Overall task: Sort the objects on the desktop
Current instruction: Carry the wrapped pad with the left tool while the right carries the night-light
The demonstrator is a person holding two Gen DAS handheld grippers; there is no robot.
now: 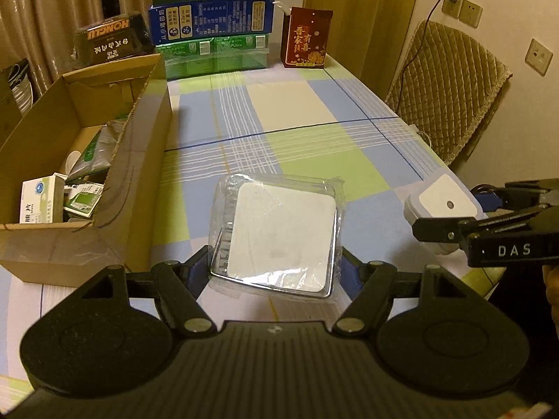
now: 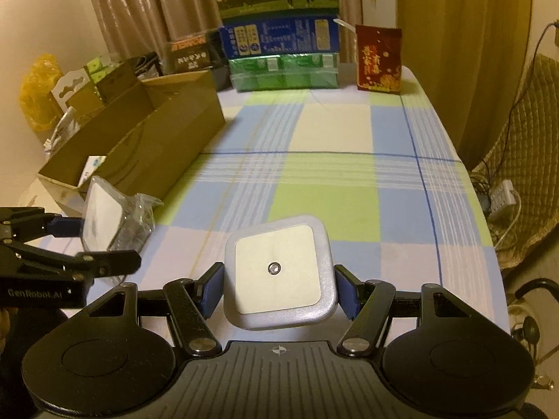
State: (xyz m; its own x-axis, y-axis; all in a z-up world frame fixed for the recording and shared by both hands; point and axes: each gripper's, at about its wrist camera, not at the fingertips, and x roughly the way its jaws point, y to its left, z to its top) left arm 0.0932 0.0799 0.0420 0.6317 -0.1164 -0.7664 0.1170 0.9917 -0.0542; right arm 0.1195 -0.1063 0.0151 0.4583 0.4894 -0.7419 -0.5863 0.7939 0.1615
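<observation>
left wrist view: the left tongs (image 1: 276,265) are clenched on a clear plastic clamshell pack (image 1: 276,234) with a white square insert, its blue pads pressing both sides, the pack lifted above the checked tabletop (image 1: 314,111). to the left stands an open cardboard box (image 1: 139,160) with small medicine cartons (image 1: 38,202) and a grey pouch inside. at the right edge the right tongs (image 1: 450,220) carry a white square device (image 1: 443,206) with a small round dot in its face. at the far end of the tabletop sit stacked milk cartons (image 1: 213,21), a green shrink-wrapped pack (image 1: 216,56), a dark box (image 1: 111,38) and a red gift bag (image 1: 307,38). a quilted chair back (image 1: 450,97) stands beside the tabletop.

right wrist view: the right tongs (image 2: 279,289) grip the white square device (image 2: 279,272) by its 2 sides, held clear of the tabletop (image 2: 349,139). at the left, the left tongs (image 2: 87,241) hold the clamshell pack (image 2: 104,216) just beside the near corner of the cardboard box (image 2: 157,139). the red gift bag (image 2: 379,59) and milk cartons (image 2: 279,35) stand at the far end.
</observation>
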